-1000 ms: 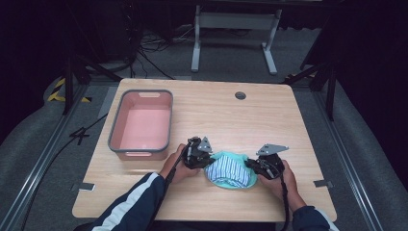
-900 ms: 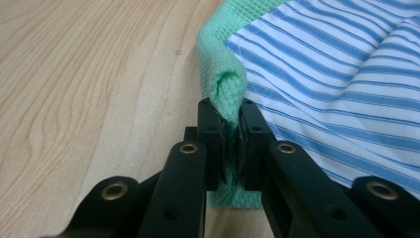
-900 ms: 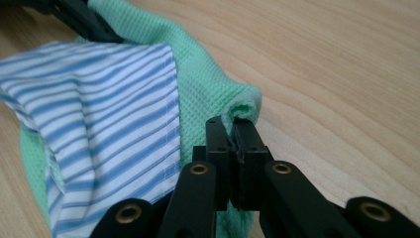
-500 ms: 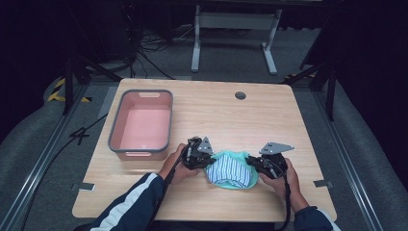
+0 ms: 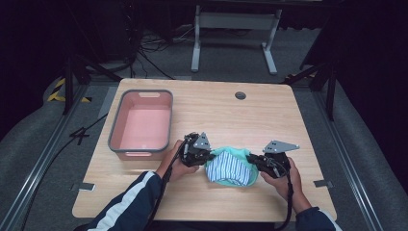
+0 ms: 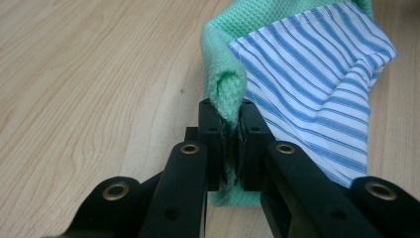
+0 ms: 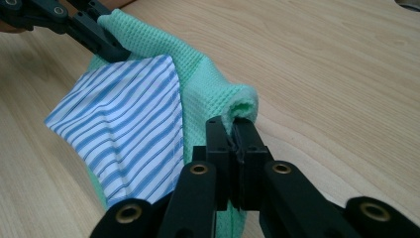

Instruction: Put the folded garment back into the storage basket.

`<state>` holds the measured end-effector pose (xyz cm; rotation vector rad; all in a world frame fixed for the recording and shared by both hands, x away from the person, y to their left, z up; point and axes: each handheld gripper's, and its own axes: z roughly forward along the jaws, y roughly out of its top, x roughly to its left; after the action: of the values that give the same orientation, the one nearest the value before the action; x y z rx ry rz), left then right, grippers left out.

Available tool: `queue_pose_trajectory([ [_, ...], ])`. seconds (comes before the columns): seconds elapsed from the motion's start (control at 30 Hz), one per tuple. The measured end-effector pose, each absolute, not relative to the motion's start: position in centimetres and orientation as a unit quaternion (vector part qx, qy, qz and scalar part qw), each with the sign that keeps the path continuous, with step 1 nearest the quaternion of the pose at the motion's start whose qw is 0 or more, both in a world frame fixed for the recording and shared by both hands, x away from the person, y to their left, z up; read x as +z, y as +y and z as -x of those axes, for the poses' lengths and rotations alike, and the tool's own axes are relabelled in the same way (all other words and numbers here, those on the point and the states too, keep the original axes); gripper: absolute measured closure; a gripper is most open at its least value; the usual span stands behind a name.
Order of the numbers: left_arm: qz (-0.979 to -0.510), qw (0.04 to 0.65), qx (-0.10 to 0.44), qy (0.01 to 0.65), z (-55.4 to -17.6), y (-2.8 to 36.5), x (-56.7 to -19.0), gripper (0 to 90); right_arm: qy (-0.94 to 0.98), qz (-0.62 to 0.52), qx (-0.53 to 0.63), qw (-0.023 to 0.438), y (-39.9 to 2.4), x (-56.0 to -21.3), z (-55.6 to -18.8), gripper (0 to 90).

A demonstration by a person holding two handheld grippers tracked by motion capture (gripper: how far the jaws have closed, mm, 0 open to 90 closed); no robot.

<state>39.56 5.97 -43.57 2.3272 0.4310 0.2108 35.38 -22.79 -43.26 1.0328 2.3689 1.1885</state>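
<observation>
High view, lower centre: left gripper (image 5: pixel 206 156) and right gripper (image 5: pixel 252 159) each pinch the green cloth (image 5: pixel 230 166), lifted slightly higher than a second ago.

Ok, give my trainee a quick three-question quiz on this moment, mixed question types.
1. True or false: the pink bin holds the green cloth.
2. What does each hand-held gripper, left and right, clamp?
A. the bin's rim
B. a fold of the green cloth
C. nothing
3. Fill in: a piece of ____ fabric lies on the green cloth.

Key:
1. False. The cloth is on the table, to the right of the bin.
2. B. Each pair of jaws is shut on a green fold at opposite ends.
3. Blue-and-white striped.
</observation>
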Motion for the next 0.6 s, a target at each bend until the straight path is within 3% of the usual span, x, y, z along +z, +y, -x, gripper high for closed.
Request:
queue_pose_trajectory([
  [0.6, -0.909, 0.371, 0.09, 0.168, -39.55, 6.2, -43.15, 83.7, 0.827, -0.352, 0.409, 0.155, -22.36, -43.2, -35.23, 87.2],
])
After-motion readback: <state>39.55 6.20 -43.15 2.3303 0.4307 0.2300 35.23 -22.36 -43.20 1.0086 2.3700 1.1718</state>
